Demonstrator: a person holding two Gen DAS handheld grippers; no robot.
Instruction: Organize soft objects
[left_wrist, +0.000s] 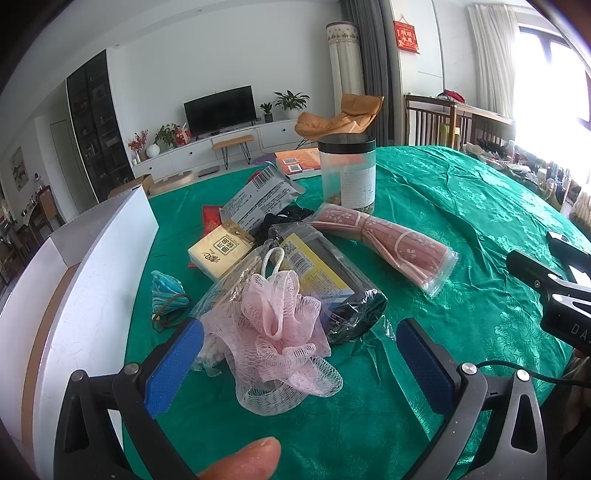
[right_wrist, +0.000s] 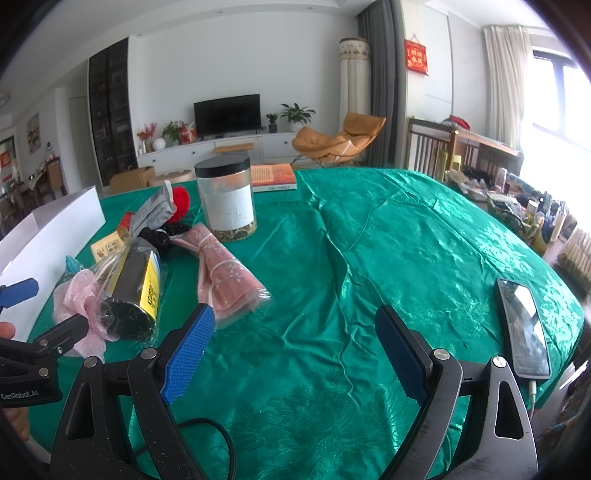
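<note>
Left gripper (left_wrist: 300, 354) fingers spread wide around the pink mesh bath pouf (left_wrist: 275, 332) on green satin tabletop (left_wrist: 461, 206); right gripper (right_wrist: 294, 343) fingers apart, empty, over bare cloth.

My pink mesh bath sponge (left_wrist: 280, 332) covers the near end of a crinkled clear plastic bag (left_wrist: 229, 284), so I cannot tell what the bag holds. In my right wrist view my left tool (right_wrist: 22, 325) is cut off by the left edge, and part of the sponge sits behind it. The black lace bundle (left_wrist: 284, 218) is mostly buried under packets. The print on the clear jar's white label (left_wrist: 356, 184) is too small to read.
</note>
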